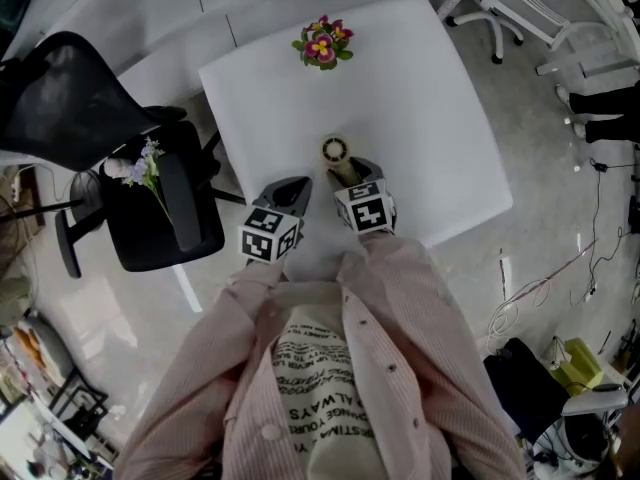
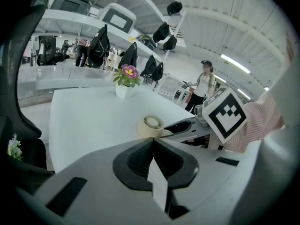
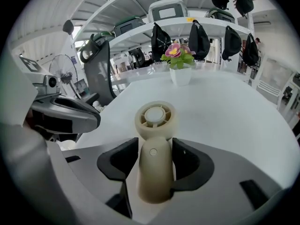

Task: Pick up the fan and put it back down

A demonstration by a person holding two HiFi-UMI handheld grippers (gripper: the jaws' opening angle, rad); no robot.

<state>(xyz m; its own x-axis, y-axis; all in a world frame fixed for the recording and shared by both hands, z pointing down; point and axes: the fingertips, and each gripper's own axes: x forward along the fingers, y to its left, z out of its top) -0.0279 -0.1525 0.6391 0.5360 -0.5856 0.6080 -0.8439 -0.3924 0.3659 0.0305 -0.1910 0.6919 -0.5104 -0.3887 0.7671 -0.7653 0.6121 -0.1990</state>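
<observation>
The fan (image 3: 154,165) is a small cream handheld one, with a round slatted head on a thick, rounded handle that has a little button near its top. It lies on the white table (image 1: 420,88) with its head face up and its handle pointing toward the person. Farther back on the table a white pot (image 3: 181,76) holds pink and yellow flowers (a loose sprig of pale flowers (image 1: 148,171) lies on the black chair (image 1: 150,223) beside the table). The right gripper (image 3: 155,146) has the fan's handle between its jaws, the dark pads close against both sides. The left gripper (image 2: 153,146) hangs just beside it, jaws together on nothing.
</observation>
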